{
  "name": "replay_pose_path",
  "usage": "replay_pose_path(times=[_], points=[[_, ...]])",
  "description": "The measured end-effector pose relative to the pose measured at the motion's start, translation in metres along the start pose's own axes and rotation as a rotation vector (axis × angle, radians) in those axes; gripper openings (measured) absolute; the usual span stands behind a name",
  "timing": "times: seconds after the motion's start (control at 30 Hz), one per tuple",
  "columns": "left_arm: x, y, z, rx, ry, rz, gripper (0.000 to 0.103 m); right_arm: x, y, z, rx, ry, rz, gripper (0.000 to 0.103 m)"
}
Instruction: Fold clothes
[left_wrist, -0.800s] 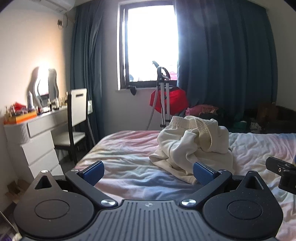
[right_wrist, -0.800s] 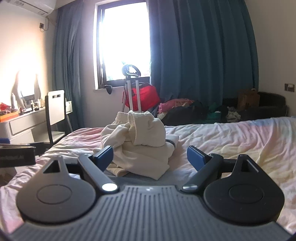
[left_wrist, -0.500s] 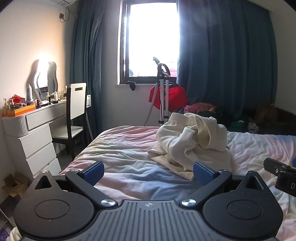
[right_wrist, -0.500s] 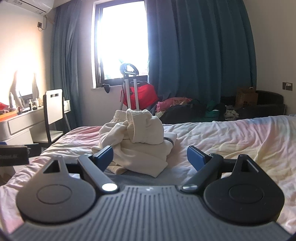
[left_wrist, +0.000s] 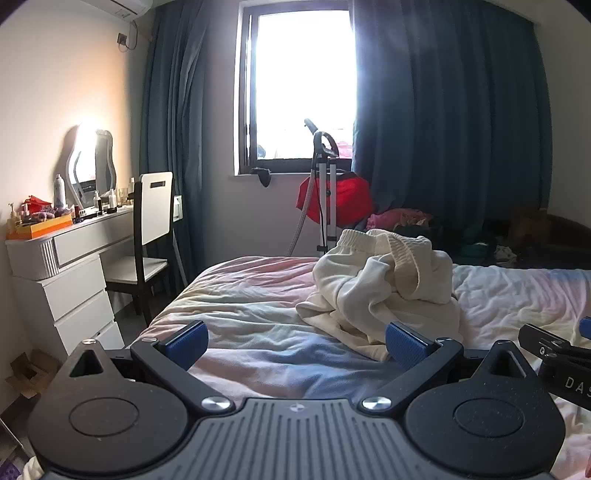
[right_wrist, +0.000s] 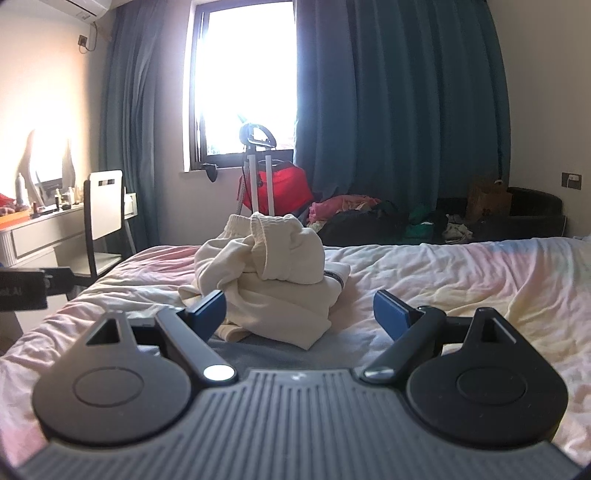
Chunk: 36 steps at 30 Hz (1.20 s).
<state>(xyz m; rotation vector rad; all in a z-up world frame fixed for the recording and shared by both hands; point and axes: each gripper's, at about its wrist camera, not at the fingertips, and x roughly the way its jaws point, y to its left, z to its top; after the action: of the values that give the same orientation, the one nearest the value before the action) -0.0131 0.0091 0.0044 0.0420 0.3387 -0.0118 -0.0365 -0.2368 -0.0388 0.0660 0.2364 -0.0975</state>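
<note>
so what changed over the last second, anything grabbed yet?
Nothing grabbed. Only the viewpoints drifted a little: in the left wrist view the room sits slightly differently in frame, and the cream garment shifts a bit with it. The pile itself keeps its crumpled shape on the bed. Left gripper and right gripper stay wide open and empty, short of the cloth.

right gripper (left_wrist: 554, 354): frame's right edge is cutting it off, lettering partly showing | cream garment (right_wrist: 269, 273): heap is hiding its own folds, type unclear | bottles (left_wrist: 59, 192) at left: too small to tell | window (left_wrist: 303, 81): glare is washing out outside
</note>
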Motion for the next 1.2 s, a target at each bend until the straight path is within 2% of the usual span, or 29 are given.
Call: replay_pose_path(times=[0.67, 0.83, 1.03, 1.2], points=[[0.01, -0.003, -0.004, 0.012, 0.014, -0.001, 0.103, 0.004, -0.001, -0.003, 0.018, 0.016, -0.003, 0.088], [0.007, -0.001, -0.004, 0.002, -0.002, -0.024, 0.103, 0.007, -0.003, -0.005, 0.03, 0.027, 0.003, 0.088], [0.007, -0.006, -0.005, 0.04, -0.027, 0.022, 0.103, 0.012, -0.005, -0.01, 0.045, 0.047, 0.021, 0.088], [0.008, 0.002, -0.001, -0.013, -0.001, 0.019, 0.103, 0.019, -0.009, -0.016, 0.062, 0.076, 0.026, 0.088]])
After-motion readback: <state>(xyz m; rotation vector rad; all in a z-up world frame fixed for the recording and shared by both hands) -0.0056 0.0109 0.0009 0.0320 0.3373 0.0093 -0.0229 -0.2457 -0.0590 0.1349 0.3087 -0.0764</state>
